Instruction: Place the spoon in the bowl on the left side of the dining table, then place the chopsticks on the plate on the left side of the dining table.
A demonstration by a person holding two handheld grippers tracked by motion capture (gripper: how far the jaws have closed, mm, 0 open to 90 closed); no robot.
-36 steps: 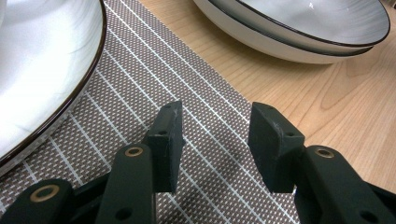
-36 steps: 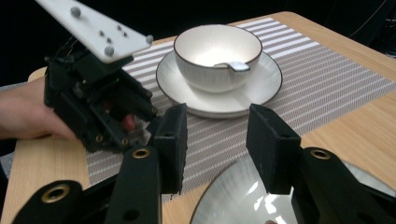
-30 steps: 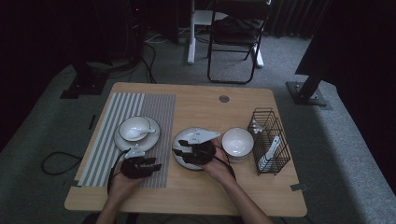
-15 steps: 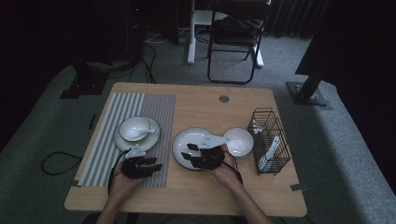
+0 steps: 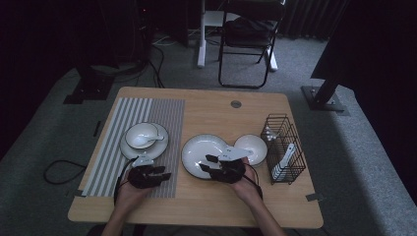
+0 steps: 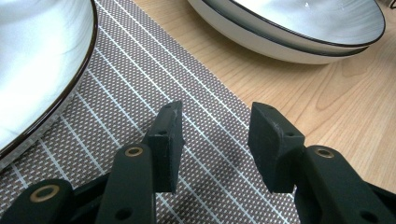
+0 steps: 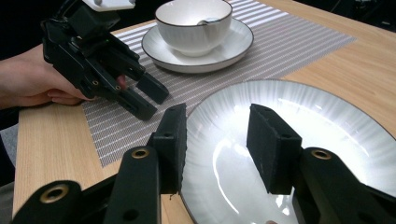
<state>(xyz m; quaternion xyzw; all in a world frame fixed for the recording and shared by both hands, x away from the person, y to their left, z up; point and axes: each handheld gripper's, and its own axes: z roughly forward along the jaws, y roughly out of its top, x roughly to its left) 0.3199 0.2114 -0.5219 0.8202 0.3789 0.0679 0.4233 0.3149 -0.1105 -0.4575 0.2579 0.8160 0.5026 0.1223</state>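
At the near edge of the light wooden table [image 5: 206, 206], the right gripper [image 7: 215, 133] hangs with jaws apart and empty over the near rim of a wide white dark-rimmed plate [image 7: 327, 140]. The left gripper [image 6: 215, 137], also spread and holding nothing, rests over the grey striped woven placemat [image 6: 140, 84]. Farther off on that placemat, a white bowl [image 5: 141, 136] holding a spoon sits on a saucer [image 5: 129, 151].

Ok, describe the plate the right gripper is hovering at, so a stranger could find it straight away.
On the wooden table, look just right of the striped placemat. The big white plate lies there on bare wood, its near rim between the open jaws of the right gripper. Unlike the saucer on the mat, it carries no bowl, and it is wider and flatter than the small bowl to its right.
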